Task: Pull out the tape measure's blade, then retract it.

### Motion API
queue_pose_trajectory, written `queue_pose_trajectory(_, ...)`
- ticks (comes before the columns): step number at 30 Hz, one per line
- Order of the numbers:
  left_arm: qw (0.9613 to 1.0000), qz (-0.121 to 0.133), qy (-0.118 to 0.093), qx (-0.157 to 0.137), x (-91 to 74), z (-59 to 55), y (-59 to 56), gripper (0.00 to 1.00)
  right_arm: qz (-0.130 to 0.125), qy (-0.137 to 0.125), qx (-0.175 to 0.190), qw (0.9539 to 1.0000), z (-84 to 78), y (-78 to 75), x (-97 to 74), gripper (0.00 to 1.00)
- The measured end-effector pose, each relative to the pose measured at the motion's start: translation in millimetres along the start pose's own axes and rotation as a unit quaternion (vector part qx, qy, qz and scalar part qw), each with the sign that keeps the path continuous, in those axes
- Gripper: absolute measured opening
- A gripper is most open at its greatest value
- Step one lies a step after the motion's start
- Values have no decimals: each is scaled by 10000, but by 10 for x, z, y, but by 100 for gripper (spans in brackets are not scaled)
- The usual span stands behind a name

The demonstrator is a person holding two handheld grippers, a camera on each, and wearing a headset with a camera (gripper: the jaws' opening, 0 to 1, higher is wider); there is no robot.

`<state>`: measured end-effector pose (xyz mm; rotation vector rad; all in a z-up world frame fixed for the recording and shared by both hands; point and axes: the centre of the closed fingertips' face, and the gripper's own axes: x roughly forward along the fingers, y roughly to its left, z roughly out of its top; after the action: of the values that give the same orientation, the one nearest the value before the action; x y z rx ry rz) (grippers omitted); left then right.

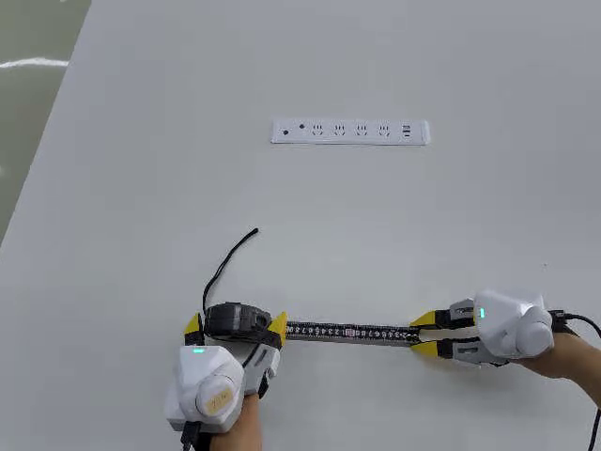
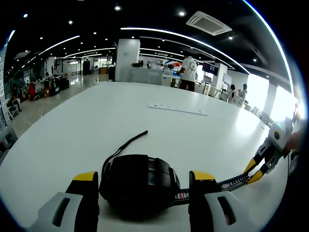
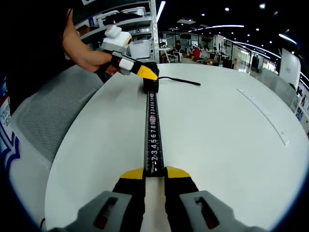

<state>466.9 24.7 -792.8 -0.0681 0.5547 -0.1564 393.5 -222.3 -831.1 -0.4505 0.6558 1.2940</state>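
White worktable (image 1: 394, 216) with white power strip (image 1: 350, 132); pale green floor (image 1: 28, 94) beside it. Dark ceiling (image 2: 145, 12), curved light strips (image 2: 169, 33), air vent (image 2: 208, 21); bright windows (image 2: 256, 89) beyond.

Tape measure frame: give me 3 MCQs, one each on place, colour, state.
1. Where is the power strip?
A. Farther across the table than the tape measure
B. Between the grippers
C. On top of it

2. Tape measure case colour?
A. White
B. Black
C. Red

3. The blade is:
A. Fully retracted
B. Lying loose
C. Pulled out, its end in the right gripper

A: strip lies beyond it, apart.
B: dark case sits between the left gripper's jaws.
C: blade spans from case to the shut right gripper.
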Motion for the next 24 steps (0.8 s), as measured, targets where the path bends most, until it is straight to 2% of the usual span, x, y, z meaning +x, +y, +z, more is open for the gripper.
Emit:
queue_pose_trajectory(2,10000,19,36,-12,9,-16,0,72,-5,-2,21,10000,3,1,-1,14)
queue_pose_trajectory(5,9997,143,110,171,16,-58,46,66,-2,15,32,10000,-10,2,3,14)
queue_pose_trajectory(10,9998,151,125,-22,15,-88,52,65,-23,22,37,10000,-20,0,6,13)
queue_pose_trajectory(17,9995,213,220,-91,25,-104,55,64,-41,10,73,10000,-18,3,-3,13)
queue_pose_trajectory(24,9988,353,317,122,35,-132,58,63,-53,25,77,10000,-33,8,-13,13)
